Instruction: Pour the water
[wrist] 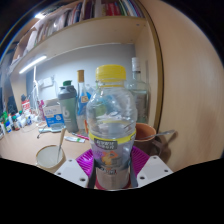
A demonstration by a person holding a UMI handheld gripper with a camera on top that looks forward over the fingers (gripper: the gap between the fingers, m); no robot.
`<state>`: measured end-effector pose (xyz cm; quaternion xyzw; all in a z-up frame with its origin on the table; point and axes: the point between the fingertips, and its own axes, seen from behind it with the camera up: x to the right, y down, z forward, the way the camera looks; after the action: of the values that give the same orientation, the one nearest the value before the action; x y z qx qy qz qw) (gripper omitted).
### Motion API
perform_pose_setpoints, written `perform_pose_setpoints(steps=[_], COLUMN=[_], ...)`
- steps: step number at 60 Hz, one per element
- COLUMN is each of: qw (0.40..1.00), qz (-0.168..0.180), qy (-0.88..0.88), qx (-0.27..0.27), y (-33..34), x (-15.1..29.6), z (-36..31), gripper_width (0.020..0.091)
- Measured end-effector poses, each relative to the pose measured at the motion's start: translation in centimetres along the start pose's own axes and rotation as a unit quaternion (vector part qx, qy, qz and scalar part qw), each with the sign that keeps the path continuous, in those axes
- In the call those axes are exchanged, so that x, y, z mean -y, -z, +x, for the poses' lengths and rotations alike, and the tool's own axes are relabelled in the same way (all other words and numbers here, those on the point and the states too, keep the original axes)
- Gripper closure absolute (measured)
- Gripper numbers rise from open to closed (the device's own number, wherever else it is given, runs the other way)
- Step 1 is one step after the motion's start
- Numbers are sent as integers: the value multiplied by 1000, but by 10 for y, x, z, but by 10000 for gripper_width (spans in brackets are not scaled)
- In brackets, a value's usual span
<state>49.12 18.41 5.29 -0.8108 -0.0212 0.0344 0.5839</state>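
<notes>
A clear plastic water bottle (111, 125) with a yellow cap and a yellow-and-pink label stands upright between my fingers. Both magenta pads press on its lower body, one pad (84, 159) on the left and the other (140, 160) on the right, so my gripper (112, 172) is shut on it. The bottle looks lifted above the wooden desk (20, 147). A brown cup (146, 136) sits just behind the bottle to the right. A beige bowl (50, 156) with a spoon in it lies on the desk to the left of the fingers.
Behind the bottle stand a grey-green tumbler (68, 108), a tall clear bottle (81, 82) and small boxes (50, 113). A wooden shelf (90, 30) with books runs overhead. A wooden panel (190, 90) rises to the right.
</notes>
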Motion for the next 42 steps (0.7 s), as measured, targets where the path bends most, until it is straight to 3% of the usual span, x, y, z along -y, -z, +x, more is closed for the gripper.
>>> perform_pose_setpoints(steps=[12,23,26,31,35,37,42], qw=[999,999,1000,1000,999,998,998], qz=[45,40,29,-16,-45,-53,-62], qy=[11,9,9,15,18,15,11], qx=[-2,-4,-4,-4,-2,-5,-8], y=[1,0,0,3,11,16,36], x=[0,1,-1,-9,-16,-19,-21], z=[-2,-1,-2,-1,-1,0,0], gripper_width=[599,594,564,508,276,247,265])
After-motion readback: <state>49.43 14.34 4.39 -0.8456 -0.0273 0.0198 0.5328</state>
